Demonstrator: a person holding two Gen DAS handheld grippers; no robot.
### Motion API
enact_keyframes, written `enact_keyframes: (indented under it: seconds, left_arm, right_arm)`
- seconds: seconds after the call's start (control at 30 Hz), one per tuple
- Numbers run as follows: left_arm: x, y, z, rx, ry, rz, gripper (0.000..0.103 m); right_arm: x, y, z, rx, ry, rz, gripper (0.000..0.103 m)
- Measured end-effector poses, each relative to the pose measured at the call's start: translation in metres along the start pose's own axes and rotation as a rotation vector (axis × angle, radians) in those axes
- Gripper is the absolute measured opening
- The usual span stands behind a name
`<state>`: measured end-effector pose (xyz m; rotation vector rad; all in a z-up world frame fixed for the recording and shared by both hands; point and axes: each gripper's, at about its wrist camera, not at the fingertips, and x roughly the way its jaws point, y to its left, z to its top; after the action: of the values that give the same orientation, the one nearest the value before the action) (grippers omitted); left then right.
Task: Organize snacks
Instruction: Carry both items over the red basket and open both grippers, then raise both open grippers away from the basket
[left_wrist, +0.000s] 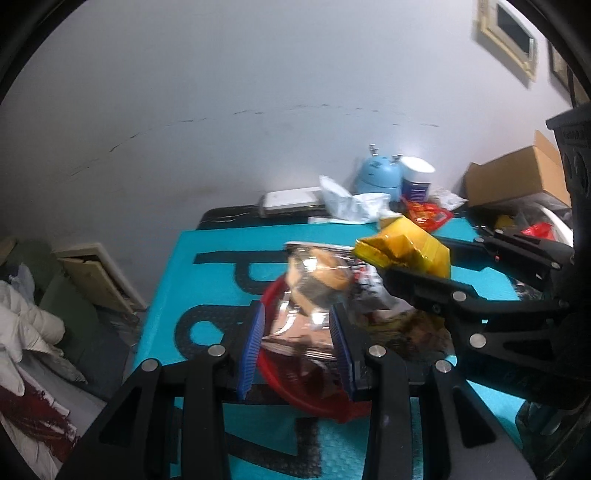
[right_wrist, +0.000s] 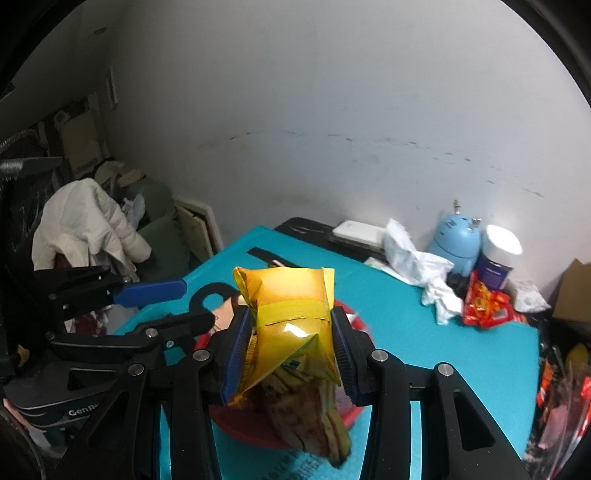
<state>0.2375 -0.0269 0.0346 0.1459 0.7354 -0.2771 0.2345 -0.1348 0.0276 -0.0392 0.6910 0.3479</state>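
A: What is the right gripper (right_wrist: 288, 350) holding?

B: A crinkly yellow snack bag (right_wrist: 291, 317). The blue pads squeeze its middle, in the low centre of the right view. The bag stands tall, long way up and down.

A: And the left gripper (left_wrist: 295, 347)?

B: It looks closed on a shiny clear snack packet (left_wrist: 314, 291), low centre of its view.

A: Where do they go?

B: Probably the round red plastic bowl (right_wrist: 255, 435). It sits right under both, on the teal mat (right_wrist: 424, 332). So straight down.
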Motion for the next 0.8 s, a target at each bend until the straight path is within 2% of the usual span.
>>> enact_keyframes:
  seconds: [0.3, 0.5, 0.8]
  left_arm:
    - [0.010, 0.011, -0.002, -0.036, 0.028, 0.017, 0.035]
    - [0.010, 0.008, -0.003, -0.033, 0.044, -0.006, 0.035]
    - [0.003, -0.001, 0.004, -0.030, 0.021, -0.041, 0.035]
  right_arm:
    - [0.027, 0.003, -0.008, -0.037, 0.061, -0.022, 0.047]
    - [0.016, -0.001, -0.007, -0.014, 0.053, -0.021, 0.048]
    - [-0.003, -0.008, -0.003, 0.008, 0.038, -0.050, 0.048]
